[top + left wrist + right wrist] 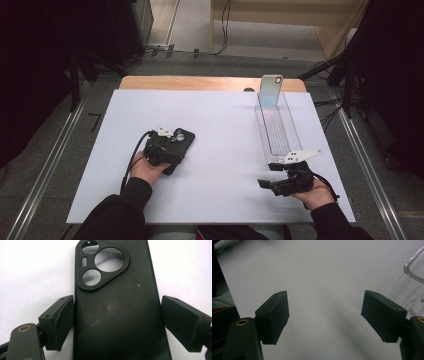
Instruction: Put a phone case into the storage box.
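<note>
So, biggest first: we've got a white rectangular tabletop sheet (220, 155) w/ a strip of bare wood along its far edge. At the right-far part sits a long clear plastic tray (276, 129), narrow end toward us; a light-coloured phone case (270, 90) stands upright at its far end, camera cutout up top.

Black matte phone case w/ rounded-triangle camera cutout (117, 312) lies flat, back side up, on the sheet at left-centre, well apart from the tray. In the left gripper view it runs straight up betw. the jaws, cutout end pointing away.

Left gripper (117, 325): jaws wide, straddling the black case. Left pad looks right at the case edge; right pad has a thin gap of white showing. We read that as not clamped yet, case betw. the jaws but not held.

Right gripper (325, 315): jaws well apart, nothing betw. them, just bare white sheet. It sits near the tray's near end (412, 282), at the sheet's right-front, held in the right hand (316, 195).

Left hand (145, 170) grips the left tool from behind.
</note>
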`<state>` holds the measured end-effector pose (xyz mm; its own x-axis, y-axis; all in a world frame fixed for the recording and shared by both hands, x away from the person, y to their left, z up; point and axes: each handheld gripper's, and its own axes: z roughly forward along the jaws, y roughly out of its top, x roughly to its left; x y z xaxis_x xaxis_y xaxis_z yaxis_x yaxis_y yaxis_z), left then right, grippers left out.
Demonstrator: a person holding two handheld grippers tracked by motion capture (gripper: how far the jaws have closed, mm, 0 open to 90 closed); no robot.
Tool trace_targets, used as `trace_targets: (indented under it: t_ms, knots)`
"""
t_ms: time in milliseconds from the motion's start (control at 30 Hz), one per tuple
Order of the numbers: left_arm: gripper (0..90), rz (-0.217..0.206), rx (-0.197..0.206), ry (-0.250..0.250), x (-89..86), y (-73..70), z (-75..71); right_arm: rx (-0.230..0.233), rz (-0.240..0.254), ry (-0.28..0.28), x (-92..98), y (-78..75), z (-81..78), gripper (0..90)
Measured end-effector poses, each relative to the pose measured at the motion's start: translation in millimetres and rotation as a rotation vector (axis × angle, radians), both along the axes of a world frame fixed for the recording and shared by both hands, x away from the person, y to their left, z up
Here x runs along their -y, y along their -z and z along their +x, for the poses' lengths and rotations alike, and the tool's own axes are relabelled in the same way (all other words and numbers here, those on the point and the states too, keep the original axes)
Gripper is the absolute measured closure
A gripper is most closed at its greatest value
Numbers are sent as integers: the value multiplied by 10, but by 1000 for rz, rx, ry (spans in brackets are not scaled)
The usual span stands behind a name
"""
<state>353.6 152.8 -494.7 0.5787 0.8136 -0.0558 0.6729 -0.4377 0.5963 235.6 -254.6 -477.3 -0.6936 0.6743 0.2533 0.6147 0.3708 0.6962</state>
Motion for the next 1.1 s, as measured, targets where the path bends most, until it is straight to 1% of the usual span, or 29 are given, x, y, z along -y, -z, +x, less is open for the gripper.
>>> trace_targets:
  t_ms: [67,133,167,200,267,367,400,467,500,533,567,600,733,767,800,833,900,1033,1067,1100]
  knots:
    - [141,-17,-14,-5,-22,-19,13,-3,0,3,4,1,0,204]
    - [142,-27,-14,-12,-32,-48,17,-3,0,4,3,1,0,204]
    - [142,-37,-14,-10,-35,-68,21,-3,1,3,2,0,1,204]
    - [143,-38,-11,-6,-42,-90,21,-1,0,0,1,-1,2,204]
    - [143,-61,-20,10,-48,-147,22,1,0,0,1,-1,1,204]
    - [142,-65,-30,26,-43,-219,15,-1,2,1,2,1,3,204]
    - [143,-68,-29,39,-39,-249,10,1,2,-1,3,-1,4,204]
    - [143,-84,-31,52,-28,-299,-7,5,8,-3,-1,-6,1,204]
    - [143,-92,-42,65,-18,-331,-17,5,10,-6,-1,-9,-1,204]
    - [142,-93,-44,75,-11,-356,-32,6,13,-9,-3,-12,-1,204]
    - [143,-103,-50,85,2,-379,-48,8,12,-10,-3,-13,0,204]
    - [142,-105,-50,98,11,-403,-65,8,14,-9,-3,-15,-1,204]
    - [142,-141,-54,120,54,-484,-117,21,17,-9,1,-22,2,204]
    - [142,-149,-56,133,69,-504,-132,21,16,-5,-2,-26,2,204]
    - [142,-153,-53,138,83,-511,-143,21,13,-6,-3,-28,0,204]
    - [142,-166,-58,143,96,-515,-157,24,16,-8,-5,-28,-1,204]
    - [142,-172,-63,157,121,-525,-179,30,25,-11,-11,-34,-9,204]
    - [142,-186,-56,165,170,-539,-224,46,43,-12,-32,-53,-19,203]
    - [142,-190,-51,164,182,-541,-238,53,45,-8,-38,-56,-20,203]
    - [142,-197,-53,163,192,-542,-245,49,42,-4,-42,-61,-18,203]
